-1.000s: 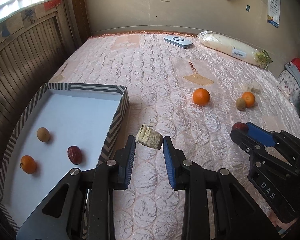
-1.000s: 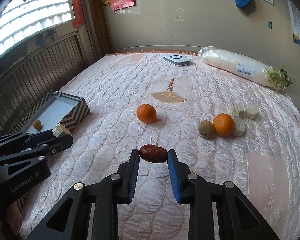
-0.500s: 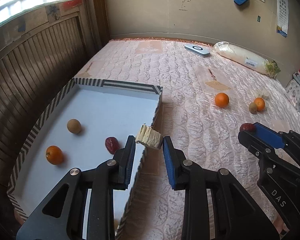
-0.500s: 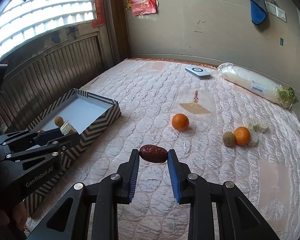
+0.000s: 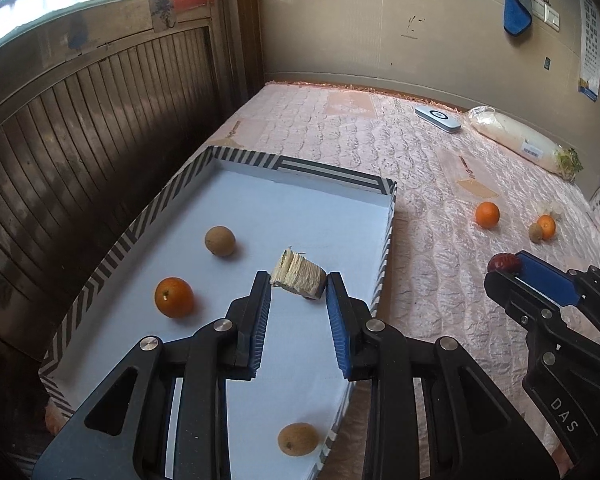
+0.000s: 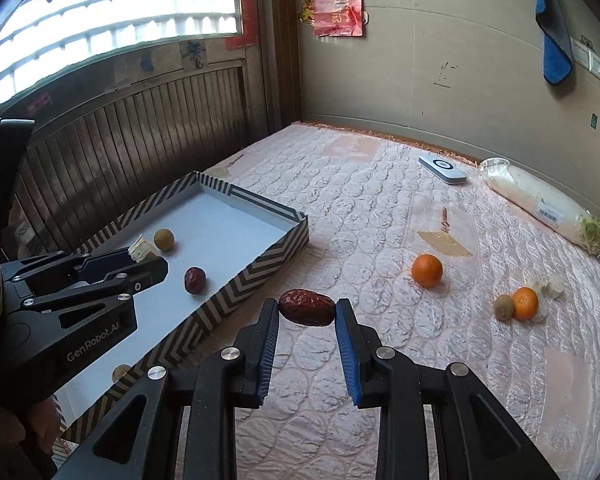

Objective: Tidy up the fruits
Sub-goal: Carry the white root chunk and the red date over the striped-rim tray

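Dark wooden slats (image 5: 100,128) panel the left wall under a bright window (image 6: 116,20), and a red paper hanging (image 6: 336,0) sits by the corner post. Pink quilted bedding (image 5: 420,208) covers the whole work surface, reaching to a beige far wall where a blue cloth (image 5: 516,0) hangs.

At the left of the bed lies a shallow box (image 5: 292,166) with a zigzag-striped rim and a pale blue floor. Inside it rest an orange (image 5: 174,297), a brown round fruit (image 5: 220,241), a second brown fruit (image 5: 298,439) at the near end and, seen from the right wrist, a dark red date (image 6: 195,280). The left gripper (image 5: 298,284) hangs over the box floor, its pads clamped on a pale, fibrous yellowish chunk (image 5: 298,274).

To the right, over the bedding just beside the box wall, the right gripper (image 6: 307,312) is closed on a second red date (image 6: 307,307), pinched end to end.

Farther right on the quilt lie a lone orange (image 6: 427,270), then a small orange (image 6: 525,303) touching a brown fruit (image 6: 504,307) among pale pieces (image 6: 548,284). Along the far right sit a white flat device (image 6: 442,168) and a wrapped white radish (image 6: 540,200).
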Demonstrator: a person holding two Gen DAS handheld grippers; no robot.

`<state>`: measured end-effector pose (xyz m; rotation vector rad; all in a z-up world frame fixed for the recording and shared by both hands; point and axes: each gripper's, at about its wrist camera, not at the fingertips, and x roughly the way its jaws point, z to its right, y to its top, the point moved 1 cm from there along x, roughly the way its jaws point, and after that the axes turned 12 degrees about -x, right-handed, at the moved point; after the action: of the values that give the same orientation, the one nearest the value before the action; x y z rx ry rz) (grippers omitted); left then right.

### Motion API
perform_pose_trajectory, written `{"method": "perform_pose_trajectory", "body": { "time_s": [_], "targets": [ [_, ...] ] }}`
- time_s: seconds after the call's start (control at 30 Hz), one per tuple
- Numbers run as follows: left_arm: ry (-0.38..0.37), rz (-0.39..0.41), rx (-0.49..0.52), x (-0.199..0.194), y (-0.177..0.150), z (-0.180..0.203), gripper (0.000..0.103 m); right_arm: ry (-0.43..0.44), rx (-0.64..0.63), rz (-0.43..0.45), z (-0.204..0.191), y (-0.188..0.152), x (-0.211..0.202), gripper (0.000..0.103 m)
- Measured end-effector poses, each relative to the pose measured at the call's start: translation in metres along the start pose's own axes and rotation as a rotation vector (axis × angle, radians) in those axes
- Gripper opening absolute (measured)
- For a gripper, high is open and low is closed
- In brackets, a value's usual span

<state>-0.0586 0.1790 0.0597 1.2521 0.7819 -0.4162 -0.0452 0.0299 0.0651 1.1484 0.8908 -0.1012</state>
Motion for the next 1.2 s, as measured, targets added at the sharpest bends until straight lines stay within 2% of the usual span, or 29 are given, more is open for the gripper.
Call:
{"method": "perform_pose_trajectory", "body": {
  "time_s": [0.73, 1.2],
  "targets": [
    [0.084, 0.000, -0.099, -0.003, -0.005, -0.074, 0.028, 0.121, -0.128, -0.024, -0.074, 0.033, 0.033, 0.028],
    [0.105, -0.059, -0.143, 0.007, -0.020, -0.108, 0.028, 0.194, -0.192, -0.080, -0.113, 0.034, 0.061, 0.028]
  ]
}}
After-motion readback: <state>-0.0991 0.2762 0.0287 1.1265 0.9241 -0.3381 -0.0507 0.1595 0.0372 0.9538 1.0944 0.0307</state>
